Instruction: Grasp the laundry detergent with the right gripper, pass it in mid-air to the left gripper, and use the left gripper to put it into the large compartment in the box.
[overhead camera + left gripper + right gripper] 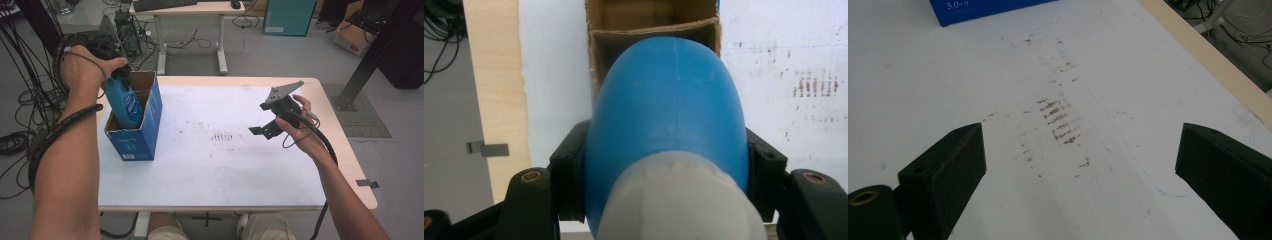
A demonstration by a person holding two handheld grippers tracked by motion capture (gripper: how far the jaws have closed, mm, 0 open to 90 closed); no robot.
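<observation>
My left gripper [120,73] is shut on a blue bottle [125,102] just below its white cap. The bottle stands tilted in the open top of a blue cardboard box [137,135] at the table's left side, with its lower part inside the box. In the left gripper view the bottle [669,115] fills the gap between the jaws, white cap [679,200] nearest the camera, and the box's brown inside [651,20] lies beyond. My right gripper [263,131] hovers open over the right half of the table, holding nothing; its jaws stand wide apart in the right gripper view [1080,160].
The white table top [215,165] carries brown smudges [1060,117] near its middle. A corner of the blue box [988,9] shows at the far end of the right gripper view. Cables, another desk [187,7] and cartons stand on the floor beyond the table.
</observation>
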